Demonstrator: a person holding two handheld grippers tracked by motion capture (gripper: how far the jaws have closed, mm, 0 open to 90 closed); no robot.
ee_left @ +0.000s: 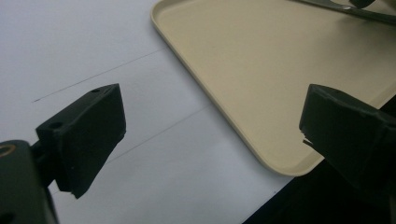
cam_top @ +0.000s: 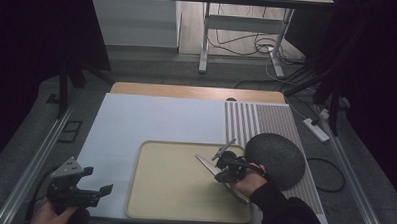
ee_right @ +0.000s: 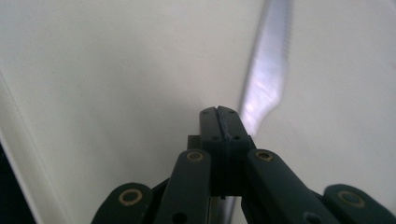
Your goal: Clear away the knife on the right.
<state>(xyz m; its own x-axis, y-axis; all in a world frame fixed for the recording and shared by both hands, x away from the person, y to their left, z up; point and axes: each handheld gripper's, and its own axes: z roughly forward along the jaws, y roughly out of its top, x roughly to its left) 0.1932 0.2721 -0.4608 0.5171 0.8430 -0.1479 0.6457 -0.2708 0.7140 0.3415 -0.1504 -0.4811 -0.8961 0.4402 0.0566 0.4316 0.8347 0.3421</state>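
Observation:
A steel knife (cam_top: 204, 163) lies slantwise on the right part of a beige tray (cam_top: 138, 190). My right gripper (cam_top: 220, 174) hangs over the knife's middle, pointing down at it. In the right gripper view its jaws (ee_right: 219, 114) are pressed flat together with nothing seen between the pads, and the serrated blade (ee_right: 266, 79) runs out from under them across the tray floor (ee_right: 116, 70). My left gripper (cam_top: 98, 181) is held low at the table's front left corner. It stands wide open (ee_left: 212, 135) and empty over the white mat, beside the tray's near corner (ee_left: 280, 168).
The tray rests on a white mat (cam_top: 151, 120). A striped mat (cam_top: 256, 119) covers the table's right side, and a large dark rounded object (cam_top: 277, 160) sits on it, close to my right hand. Beyond the table are desk legs and cables on the floor.

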